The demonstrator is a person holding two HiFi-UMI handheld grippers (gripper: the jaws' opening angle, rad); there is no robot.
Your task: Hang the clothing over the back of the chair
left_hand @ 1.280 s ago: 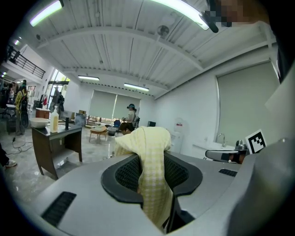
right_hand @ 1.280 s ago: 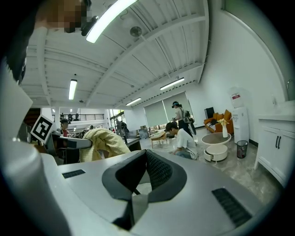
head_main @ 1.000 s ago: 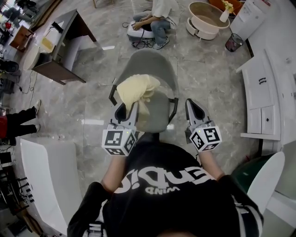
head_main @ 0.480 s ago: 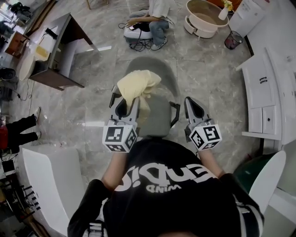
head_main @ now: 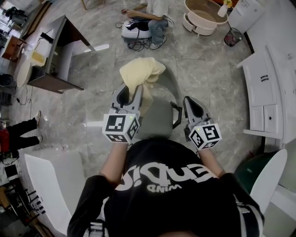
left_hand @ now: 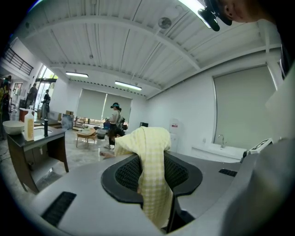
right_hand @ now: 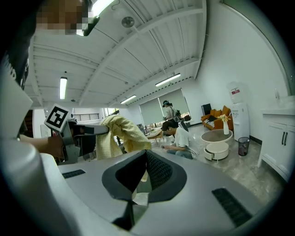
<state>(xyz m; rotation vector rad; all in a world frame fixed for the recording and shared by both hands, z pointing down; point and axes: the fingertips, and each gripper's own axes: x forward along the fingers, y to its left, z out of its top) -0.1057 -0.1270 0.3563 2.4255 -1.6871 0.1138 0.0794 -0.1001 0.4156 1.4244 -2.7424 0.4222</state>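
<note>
A pale yellow garment (head_main: 140, 74) hangs bunched from my left gripper (head_main: 132, 91), which is shut on it and holds it above the grey office chair (head_main: 159, 118), close to the chair's backrest (head_main: 170, 78). In the left gripper view the checked cloth (left_hand: 150, 152) drapes down between the black pads. My right gripper (head_main: 190, 102) hovers over the chair's right armrest (head_main: 177, 114); its jaws are together with nothing in them. The right gripper view shows its own jaws (right_hand: 140, 173) closed, with the left gripper (right_hand: 73, 133) and the yellow garment (right_hand: 120, 131) to their left.
A person (head_main: 155, 11) sits on the floor beyond the chair, beside a round cream tub (head_main: 206, 16) and a small bin (head_main: 232, 37). A dark desk (head_main: 58, 51) stands far left, white cabinets (head_main: 268, 88) line the right, and a white counter (head_main: 51, 185) lies near left.
The left gripper has carried the garment forward from over the seat toward the backrest. The right gripper has moved forward a little alongside the chair.
</note>
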